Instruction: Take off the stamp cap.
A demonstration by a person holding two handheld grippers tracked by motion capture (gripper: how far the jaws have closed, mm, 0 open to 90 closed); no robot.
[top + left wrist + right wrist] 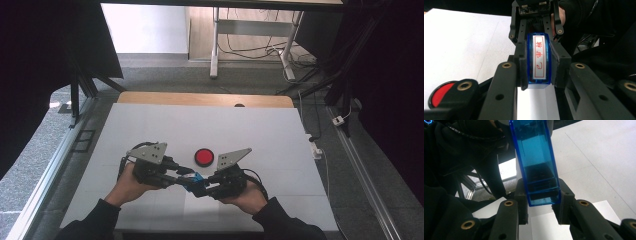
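Blue see-through plastic is what both of our grippers hold: a small stamp point(194, 180) in a clear blue case. From the high view, we see it up off the white table point(150, 125), between our left gripper point(181, 173) and our right gripper point(206, 186). The two grippers meet tip to tip near our edge of the table. A round red ink pad point(204, 156) sits just past them, on the table, a little apart.

In the left gripper view, our own two black jaws squeeze the stamp point(538, 60) from both sides. We can see its white face with red signs on it, turned toward us. Behind it, the right gripper point(534, 30) comes in from the far side. The red ink pad point(441, 93) peeks out low at the left.

In the right gripper view, our jaws are pressed on the bottom end of the blue case point(536, 162). The case leans up and away from us, with a dark block inside it. A white sheet of paper point(549, 226) lies under it on the table.

We think we are passing the stamp from one gripper to the other, or pulling its cover off. Next, one gripper should hold tight while the other lets go or pulls slowly and straight. If both pull hard, the slick plastic could slip and drop.
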